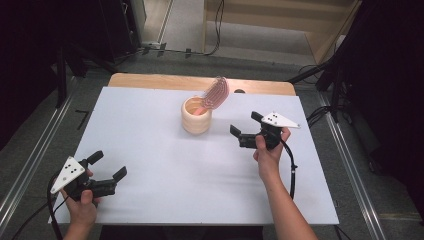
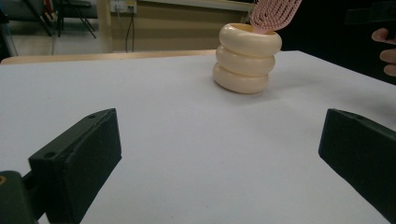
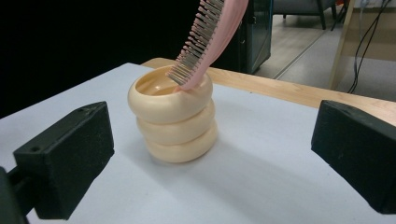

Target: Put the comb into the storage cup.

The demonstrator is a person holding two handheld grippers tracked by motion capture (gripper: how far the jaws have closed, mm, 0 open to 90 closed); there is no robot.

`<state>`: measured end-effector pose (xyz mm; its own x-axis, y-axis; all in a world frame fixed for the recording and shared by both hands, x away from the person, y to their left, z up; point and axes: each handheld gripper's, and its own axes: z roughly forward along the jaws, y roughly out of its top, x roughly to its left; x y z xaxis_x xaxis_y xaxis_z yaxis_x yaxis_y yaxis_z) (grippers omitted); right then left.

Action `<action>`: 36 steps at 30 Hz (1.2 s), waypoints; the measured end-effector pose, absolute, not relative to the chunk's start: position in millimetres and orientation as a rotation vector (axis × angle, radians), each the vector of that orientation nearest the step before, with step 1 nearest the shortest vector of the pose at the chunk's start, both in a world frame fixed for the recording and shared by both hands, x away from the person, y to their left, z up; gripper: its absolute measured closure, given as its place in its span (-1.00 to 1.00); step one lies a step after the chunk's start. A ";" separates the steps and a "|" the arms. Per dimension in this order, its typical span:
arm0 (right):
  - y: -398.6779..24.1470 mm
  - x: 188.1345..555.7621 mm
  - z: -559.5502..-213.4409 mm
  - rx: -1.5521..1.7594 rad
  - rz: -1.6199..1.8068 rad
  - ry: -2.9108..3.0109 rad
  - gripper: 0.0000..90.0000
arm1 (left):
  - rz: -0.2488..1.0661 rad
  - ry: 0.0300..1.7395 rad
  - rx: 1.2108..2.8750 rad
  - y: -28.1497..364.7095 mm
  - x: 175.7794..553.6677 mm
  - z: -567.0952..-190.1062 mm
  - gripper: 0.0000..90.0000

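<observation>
Pink brush (image 1: 215, 94) leans in the cream holder (image 1: 196, 116), top center; left gripper (image 1: 108, 164) and right gripper (image 1: 244, 124) both gape wide, probably empty.

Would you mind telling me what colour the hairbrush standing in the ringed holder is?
The hairbrush is pink, which shows best in the right gripper view.

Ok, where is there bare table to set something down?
Bare: the white table between the left gripper and the cream holder, and its far-left stretch. Tighter: the gap between the holder with its pink brush and the right gripper.
</observation>
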<state>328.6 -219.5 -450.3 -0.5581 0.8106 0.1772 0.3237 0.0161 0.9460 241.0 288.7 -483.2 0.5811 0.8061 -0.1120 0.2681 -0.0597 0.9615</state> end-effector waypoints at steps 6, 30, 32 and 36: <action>-229.8 316.9 -453.1 1.155 1.559 1.877 -1.00 | 0.562 0.919 1.617 288.8 241.0 -483.2 -1.00; -265.4 282.0 -468.7 1.161 1.524 1.867 -1.00 | 0.562 0.917 1.623 288.6 241.0 -483.4 -1.00; -268.7 279.4 -470.2 1.167 1.519 1.865 -1.00 | 0.563 0.917 1.622 288.3 241.0 -483.4 -1.00; -274.4 274.2 -472.4 1.177 1.520 1.855 -1.00 | 0.563 0.917 1.623 288.4 241.0 -483.4 -1.00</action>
